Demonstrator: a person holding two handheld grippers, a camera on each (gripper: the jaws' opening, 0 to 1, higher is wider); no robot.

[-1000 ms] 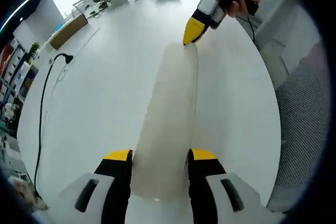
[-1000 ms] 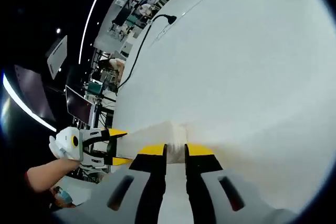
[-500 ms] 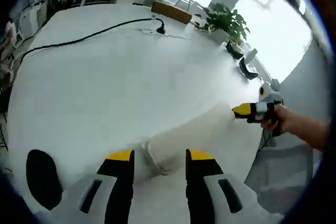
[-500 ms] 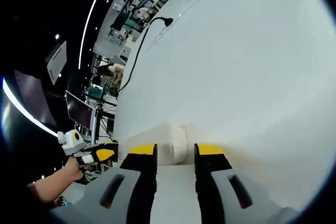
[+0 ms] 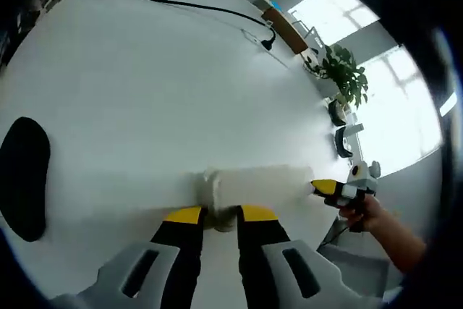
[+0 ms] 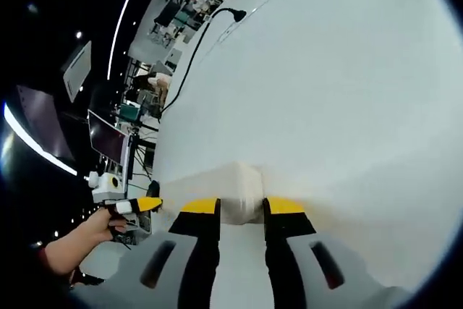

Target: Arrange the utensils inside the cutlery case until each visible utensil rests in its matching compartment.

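Observation:
A long, pale, closed cutlery case (image 5: 257,182) lies on the white table (image 5: 145,92); no utensils show. My left gripper (image 5: 221,215) is at its near end, jaws drawn close together and shut on the case's edge. My right gripper (image 5: 327,187) touches the far end, held by a hand (image 5: 365,215). In the right gripper view the case's end (image 6: 239,182) sits between the jaws of my right gripper (image 6: 242,208), which press against its sides. The left gripper (image 6: 141,204) shows beyond the case's other end at the left.
A black cable (image 5: 181,5) with a plug runs across the far table. A potted plant (image 5: 343,77) and dark objects stand near the window edge. A black oval patch (image 5: 25,179) lies at the left. Shelves and screens (image 6: 119,142) stand beyond the table edge.
My left jaws have closed from wide apart to a narrow grip on the case's end. My right jaws have drawn slightly closer around their end. Both views have swung.

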